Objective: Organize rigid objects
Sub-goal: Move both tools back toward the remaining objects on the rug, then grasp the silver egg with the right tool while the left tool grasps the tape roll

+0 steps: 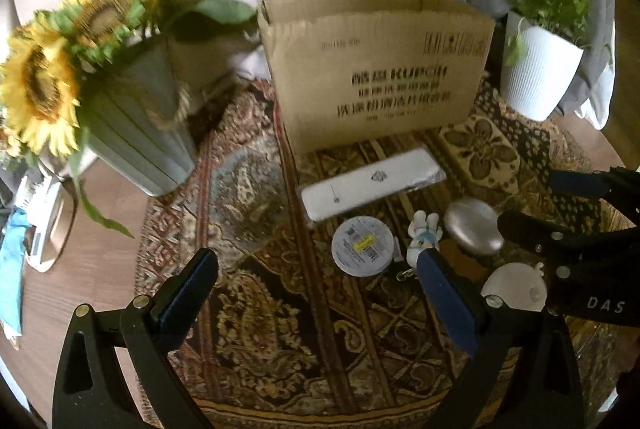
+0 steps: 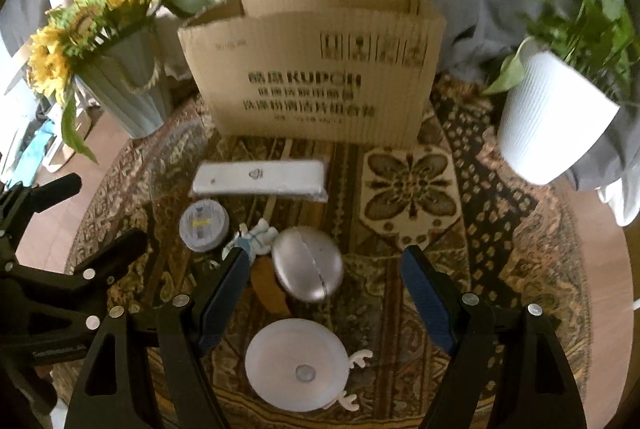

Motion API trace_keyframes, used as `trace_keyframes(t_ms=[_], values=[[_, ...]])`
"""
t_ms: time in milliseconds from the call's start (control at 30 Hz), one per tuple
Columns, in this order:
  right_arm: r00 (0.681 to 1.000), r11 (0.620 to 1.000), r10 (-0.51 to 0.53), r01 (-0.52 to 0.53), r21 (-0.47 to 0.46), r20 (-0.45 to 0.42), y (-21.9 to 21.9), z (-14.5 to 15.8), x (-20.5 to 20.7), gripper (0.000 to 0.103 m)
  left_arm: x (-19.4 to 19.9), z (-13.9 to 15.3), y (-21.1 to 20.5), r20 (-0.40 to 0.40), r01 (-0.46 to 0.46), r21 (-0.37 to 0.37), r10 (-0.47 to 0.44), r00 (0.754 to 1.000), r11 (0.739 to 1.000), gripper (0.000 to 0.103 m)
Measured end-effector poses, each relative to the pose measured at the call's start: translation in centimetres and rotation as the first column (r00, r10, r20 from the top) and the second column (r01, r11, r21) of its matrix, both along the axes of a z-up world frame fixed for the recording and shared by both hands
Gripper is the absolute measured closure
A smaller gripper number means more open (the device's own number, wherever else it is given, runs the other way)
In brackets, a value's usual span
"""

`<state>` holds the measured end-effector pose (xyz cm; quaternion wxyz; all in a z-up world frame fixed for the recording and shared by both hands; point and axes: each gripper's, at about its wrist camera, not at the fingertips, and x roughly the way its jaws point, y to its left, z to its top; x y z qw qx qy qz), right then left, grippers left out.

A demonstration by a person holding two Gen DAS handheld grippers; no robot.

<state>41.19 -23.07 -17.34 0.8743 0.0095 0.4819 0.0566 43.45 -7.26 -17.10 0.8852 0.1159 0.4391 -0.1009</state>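
Note:
An open cardboard box [image 1: 376, 69] [image 2: 316, 69] stands at the back of a patterned cloth. In front of it lie a long white case [image 1: 372, 185] [image 2: 260, 179], a round white tin [image 1: 362, 247] [image 2: 204, 225], a small bunny keychain [image 1: 422, 235] [image 2: 256, 239], a silver oval case [image 1: 474, 225] [image 2: 308, 267] and a round white light with antlers [image 2: 298, 363] [image 1: 516, 287]. My left gripper [image 1: 316, 289] is open and empty above the cloth, left of the tin. My right gripper [image 2: 324, 287] is open, its fingers either side of the silver case and above the light.
A vase of sunflowers [image 1: 132, 133] [image 2: 128, 89] stands at the left. A white pot with a green plant [image 1: 540, 77] [image 2: 556, 117] stands at the right. Grey fabric hangs behind the box. The wooden table edge [image 1: 80, 269] shows beyond the cloth.

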Motion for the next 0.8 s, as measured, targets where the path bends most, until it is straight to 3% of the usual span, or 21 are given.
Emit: trace_keyframes(t_ms=[300,800], values=[[0.996,1.0,0.015,-0.013,0.024,-0.083,0.1,-3.3,0.9,0.025,1.8,-2.7,-0.5,-0.071,0.018,-0.002,-0.018,0.997,1.0,0.005],[0.99,0.998,0.024,-0.014,0.069,-0.137,-0.2,-6.0,2.1,0.031,4.0,-5.4,-1.7,-0.145,0.02,-0.01,-0.022,0.989,1.0,0.014]])
